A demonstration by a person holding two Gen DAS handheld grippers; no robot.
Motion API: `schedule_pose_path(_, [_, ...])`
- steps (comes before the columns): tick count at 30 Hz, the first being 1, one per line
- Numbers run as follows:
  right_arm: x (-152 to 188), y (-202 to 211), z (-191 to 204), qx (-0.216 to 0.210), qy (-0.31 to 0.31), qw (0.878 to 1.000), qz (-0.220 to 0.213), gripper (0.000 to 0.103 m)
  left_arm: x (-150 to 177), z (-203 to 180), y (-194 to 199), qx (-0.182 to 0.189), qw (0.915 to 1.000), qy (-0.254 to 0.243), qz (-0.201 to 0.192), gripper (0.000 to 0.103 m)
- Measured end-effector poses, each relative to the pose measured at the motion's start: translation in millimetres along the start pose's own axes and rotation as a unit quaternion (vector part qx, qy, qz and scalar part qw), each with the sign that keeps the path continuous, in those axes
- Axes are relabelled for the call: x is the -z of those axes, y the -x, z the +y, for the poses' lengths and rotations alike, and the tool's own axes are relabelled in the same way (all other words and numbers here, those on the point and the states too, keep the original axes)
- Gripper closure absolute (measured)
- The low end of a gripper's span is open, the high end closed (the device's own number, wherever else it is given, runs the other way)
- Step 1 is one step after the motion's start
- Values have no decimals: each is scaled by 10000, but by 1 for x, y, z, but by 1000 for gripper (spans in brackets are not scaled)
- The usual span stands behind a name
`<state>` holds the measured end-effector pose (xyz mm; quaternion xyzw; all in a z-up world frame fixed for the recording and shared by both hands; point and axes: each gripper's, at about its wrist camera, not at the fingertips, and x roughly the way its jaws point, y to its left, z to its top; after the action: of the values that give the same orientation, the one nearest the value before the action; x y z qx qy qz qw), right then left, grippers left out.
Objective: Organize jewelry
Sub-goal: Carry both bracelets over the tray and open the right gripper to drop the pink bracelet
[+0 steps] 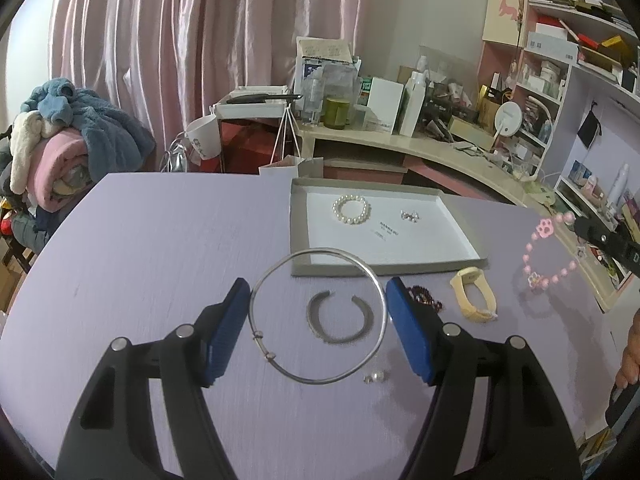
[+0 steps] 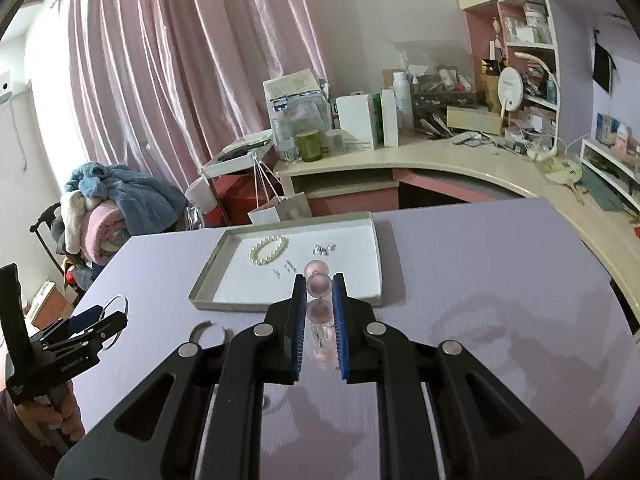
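Thin silver hoop bangle [image 1: 318, 316] is clamped across its width by the left claw [image 1: 316, 330]; the blue pads [image 1: 224, 332] are set wide apart, one against each side of the hoop, which is held above the tabletop [image 1: 160, 248]. Pink bead bracelet [image 1: 548, 252] with a paw-shaped charm is pinched in the right claw [image 2: 319, 326], jaws nearly closed on the beads, the rest of the loop hanging clear of the tabletop.

Grey tray [image 1: 298, 232] with white liner is seen at the far side of the tabletop; a pearl bracelet [image 1: 352, 209] and a small cluster of silver pieces [image 1: 410, 216] lie inside it.

Left wrist view only: open silver cuff [image 1: 340, 320] lying flat under the hoop, cream watch band [image 1: 476, 294], dark red bead string [image 1: 426, 298] behind the right pad, two small studs [image 1: 376, 377] near the hoop's lower edge, whole pink bracelet loop in the air at right.

Right wrist view only: pink beads between the pads at close range, left claw seen from the side at frame left with the hoop in it, only part of the cuff visible.

Small printed text is present on the tray liner; not legible. Writing on the left claw body is too small to be read.
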<state>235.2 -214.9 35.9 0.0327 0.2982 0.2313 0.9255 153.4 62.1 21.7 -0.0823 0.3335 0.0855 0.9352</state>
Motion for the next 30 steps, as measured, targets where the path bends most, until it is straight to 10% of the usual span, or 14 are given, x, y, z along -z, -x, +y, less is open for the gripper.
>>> schedule_pose_path(30, [-53, -200, 20, -109, 473, 9932, 1057, 88, -105, -24, -128, 374, 9986, -384, 17, 34])
